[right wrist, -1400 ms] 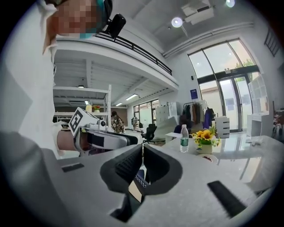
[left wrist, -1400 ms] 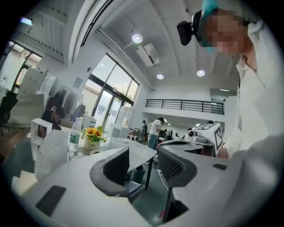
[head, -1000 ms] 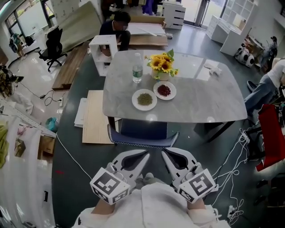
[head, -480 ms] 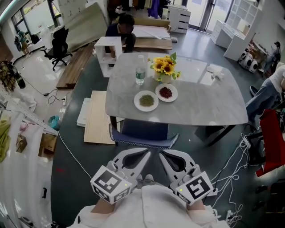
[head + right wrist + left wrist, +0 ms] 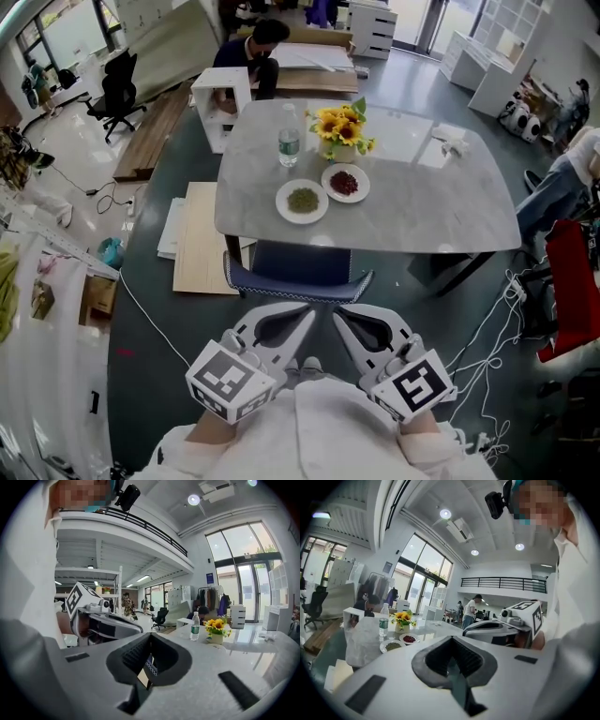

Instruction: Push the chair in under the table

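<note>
Straight above both jaws in the head view: blue padded chair (image 5: 298, 277), seat partly beneath the grey stone-look table surface (image 5: 422, 220), backrest rim running left to right. Left gripper (image 5: 298, 321) and right gripper (image 5: 345, 321) equally near, side by side at lower centre, aimed at that rim, apparently just short of it. Both jaws clenched, empty.
</note>
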